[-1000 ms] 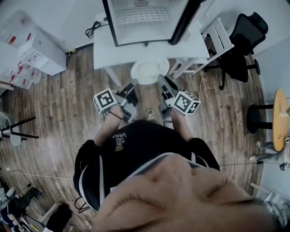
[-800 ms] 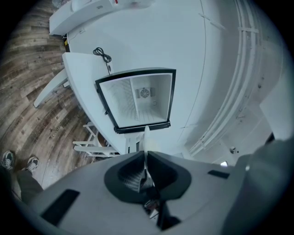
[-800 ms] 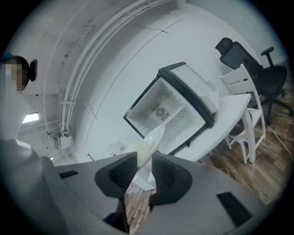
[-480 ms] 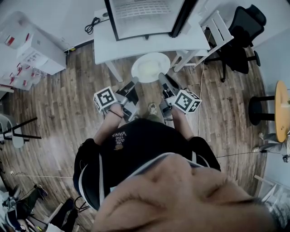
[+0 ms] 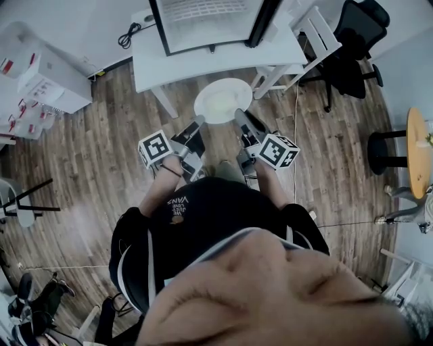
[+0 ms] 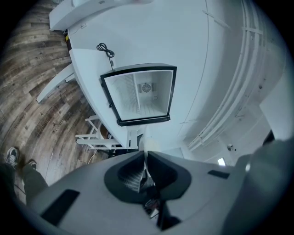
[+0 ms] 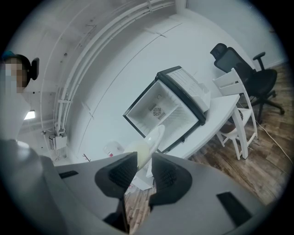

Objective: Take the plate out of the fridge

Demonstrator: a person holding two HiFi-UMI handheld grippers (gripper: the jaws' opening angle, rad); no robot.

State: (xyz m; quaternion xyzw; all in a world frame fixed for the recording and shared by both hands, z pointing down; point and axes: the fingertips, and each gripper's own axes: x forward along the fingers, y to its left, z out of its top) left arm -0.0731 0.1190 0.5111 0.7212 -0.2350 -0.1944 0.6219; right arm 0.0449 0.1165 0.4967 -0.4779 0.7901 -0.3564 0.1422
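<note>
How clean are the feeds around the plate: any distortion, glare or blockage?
Head view: fisheye-bent, lower half filled by the person, plate clear. Left gripper view: dark rounded corners, fridge interior bright but readable. Right gripper view: plate edge-on, its near rim soft.

The fridge [image 5: 210, 20] is being cut off by the head view's top edge, so only part of it is showing. The plate [image 5: 222, 101] is having its near rim hidden inside the jaws of the left gripper [image 5: 201, 121] and the right gripper [image 5: 238, 115]. A round wooden table [image 5: 419, 152] is being clipped by the right edge.

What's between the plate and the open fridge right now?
Only a bare strip of white table, as the head view shows; the plate is clear of the fridge.
</note>
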